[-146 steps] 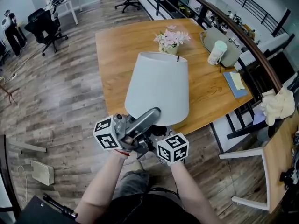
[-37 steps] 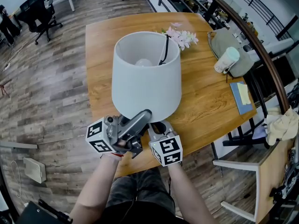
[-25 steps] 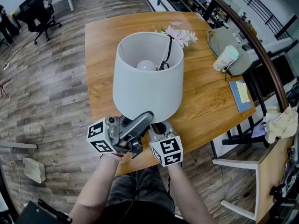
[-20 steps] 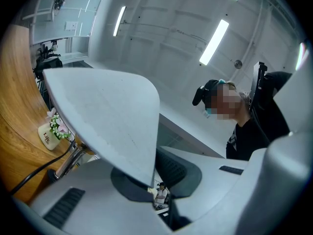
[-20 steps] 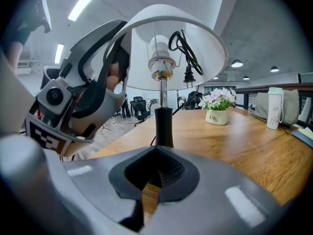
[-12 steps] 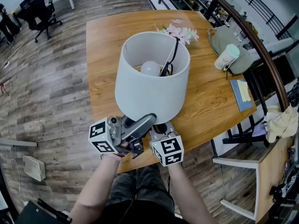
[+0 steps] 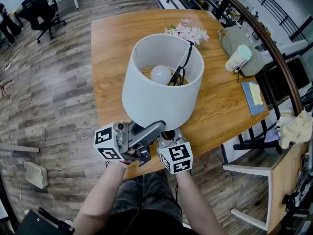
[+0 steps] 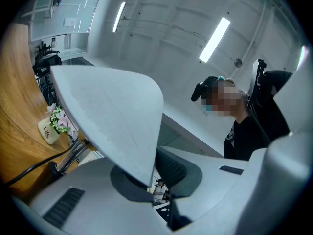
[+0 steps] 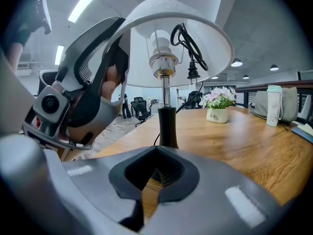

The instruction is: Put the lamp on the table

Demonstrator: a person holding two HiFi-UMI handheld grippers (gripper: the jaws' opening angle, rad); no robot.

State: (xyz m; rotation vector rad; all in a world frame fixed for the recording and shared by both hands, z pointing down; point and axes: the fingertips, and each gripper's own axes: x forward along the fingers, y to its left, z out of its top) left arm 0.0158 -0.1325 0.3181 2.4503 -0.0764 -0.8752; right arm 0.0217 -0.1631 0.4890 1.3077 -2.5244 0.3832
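The lamp (image 7: 157, 94) seems down on the counter's (image 7: 112, 43) near edge; left fingers (image 8: 78, 202), easing open, pinch its shade (image 8: 112, 116), right fingers (image 9: 234, 199) are shut, so letting go remains.

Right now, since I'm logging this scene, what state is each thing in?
White fabric lampshade: rim pinched in left tongs.
Round white bulb: unlit.
Black cord: bundled inside the shade, unplugged.
Right tongs: shut, nothing between.
Pale lidded cup: upright, lid on.
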